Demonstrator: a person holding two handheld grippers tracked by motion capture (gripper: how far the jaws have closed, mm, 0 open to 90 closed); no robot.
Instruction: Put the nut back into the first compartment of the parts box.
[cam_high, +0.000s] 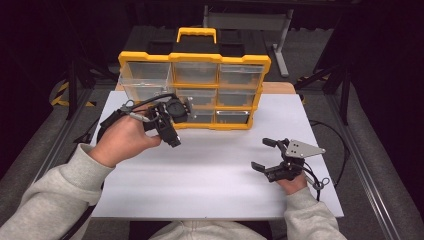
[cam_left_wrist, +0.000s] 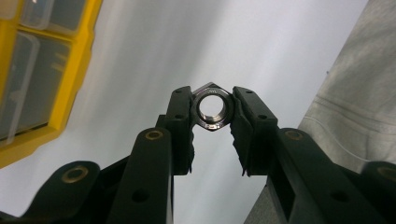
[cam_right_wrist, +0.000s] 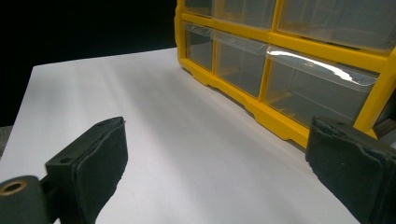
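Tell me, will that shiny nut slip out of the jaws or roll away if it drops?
The hex nut looks like polished metal, so it is probably stiff and a bit slippery. The left gripper pinches it by its flat sides, which likely helps hold it. Dropped on the white table, it might roll briefly on edge, then fall flat.

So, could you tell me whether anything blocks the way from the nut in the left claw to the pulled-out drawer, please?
Nothing visible does. The left claw grips the small steel hex nut near the clear plastic drawer pulled out at the yellow organiser's top left.
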